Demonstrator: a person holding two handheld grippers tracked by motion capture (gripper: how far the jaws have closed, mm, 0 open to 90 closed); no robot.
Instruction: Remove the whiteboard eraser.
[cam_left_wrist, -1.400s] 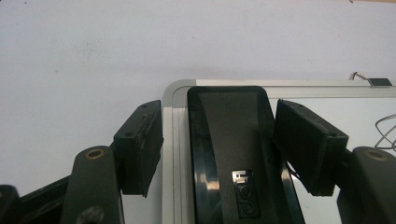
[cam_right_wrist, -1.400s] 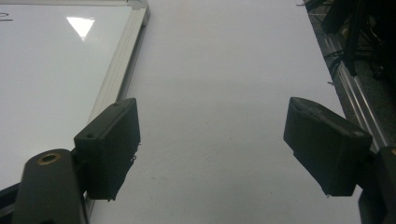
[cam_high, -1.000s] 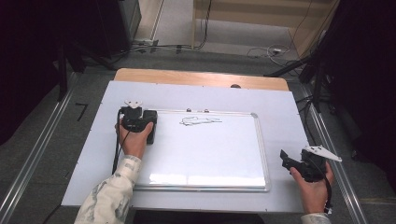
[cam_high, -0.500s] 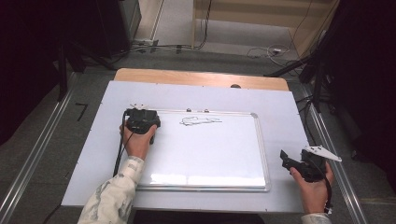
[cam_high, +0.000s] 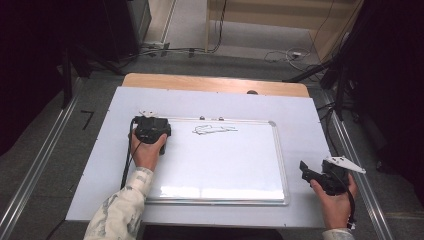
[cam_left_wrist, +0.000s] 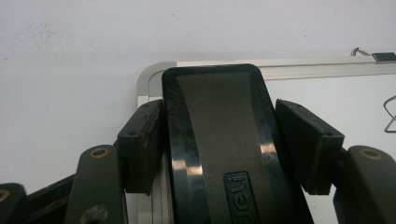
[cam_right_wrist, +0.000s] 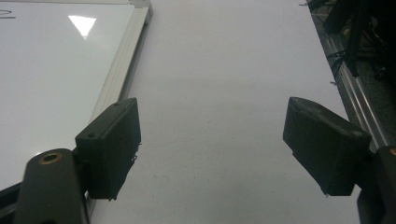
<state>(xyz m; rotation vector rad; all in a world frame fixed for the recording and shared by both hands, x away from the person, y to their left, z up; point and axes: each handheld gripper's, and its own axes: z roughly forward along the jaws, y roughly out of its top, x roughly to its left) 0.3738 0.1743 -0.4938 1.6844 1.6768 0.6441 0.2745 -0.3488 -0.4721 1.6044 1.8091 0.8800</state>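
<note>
in the high view the left gripper (cam_high: 151, 129) sits at the whiteboard (cam_high: 235, 165) top-left corner, near the scribble (cam_high: 214, 130). in the left gripper view its jaws clamp a black eraser (cam_left_wrist: 224, 140): keep it flat. in the right gripper view the right gripper (cam_right_wrist: 212, 149) gapes empty.

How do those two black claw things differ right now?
The left gripper has a black eraser between its fingers; the right gripper has nothing between its own. The left one sits over the whiteboard's top-left corner; the right one rests off the board, on the white table. The left fingers stand narrow, the right ones wide apart. Both are black and hand-held.
</note>
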